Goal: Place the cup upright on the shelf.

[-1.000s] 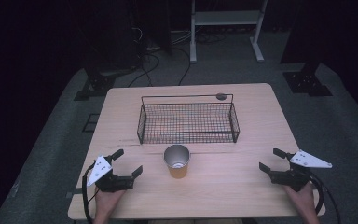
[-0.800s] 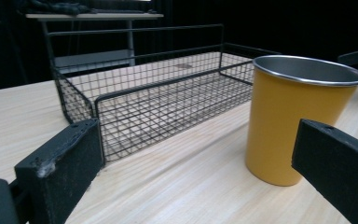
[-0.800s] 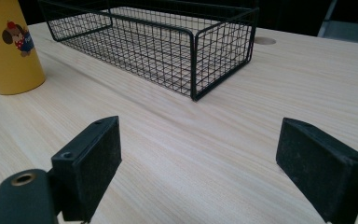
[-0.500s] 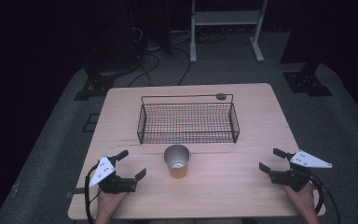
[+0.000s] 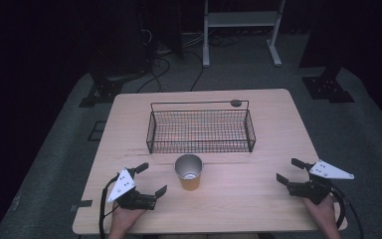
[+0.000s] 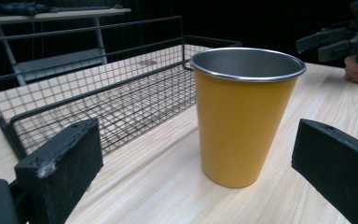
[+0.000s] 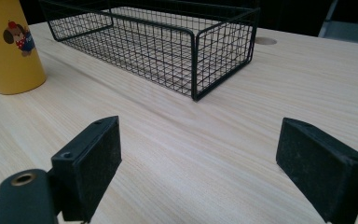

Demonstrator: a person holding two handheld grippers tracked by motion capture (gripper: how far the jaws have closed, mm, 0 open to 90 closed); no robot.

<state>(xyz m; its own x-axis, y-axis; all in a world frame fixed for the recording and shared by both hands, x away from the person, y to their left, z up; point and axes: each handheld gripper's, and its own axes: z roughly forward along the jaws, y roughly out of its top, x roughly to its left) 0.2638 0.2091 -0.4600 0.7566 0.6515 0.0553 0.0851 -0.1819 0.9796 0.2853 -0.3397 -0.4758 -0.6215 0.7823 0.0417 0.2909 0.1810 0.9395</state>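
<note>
Pointing at yellow cup [image 5: 189, 172], left gripper [image 5: 151, 179] low, jaws wide, empty; right gripper [image 5: 289, 172] likewise.

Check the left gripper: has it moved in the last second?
Yes. In the high view the left gripper has shifted forward and rightward, closing on the yellow cup, which stays put in front of the wire basket. Jaws open.

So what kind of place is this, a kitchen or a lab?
Most likely a lab or recording studio: a lone wooden table on grey carpet, dark surroundings, loose cables on the floor, and a white equipment stand behind it. Nothing suggests a kitchen.
</note>
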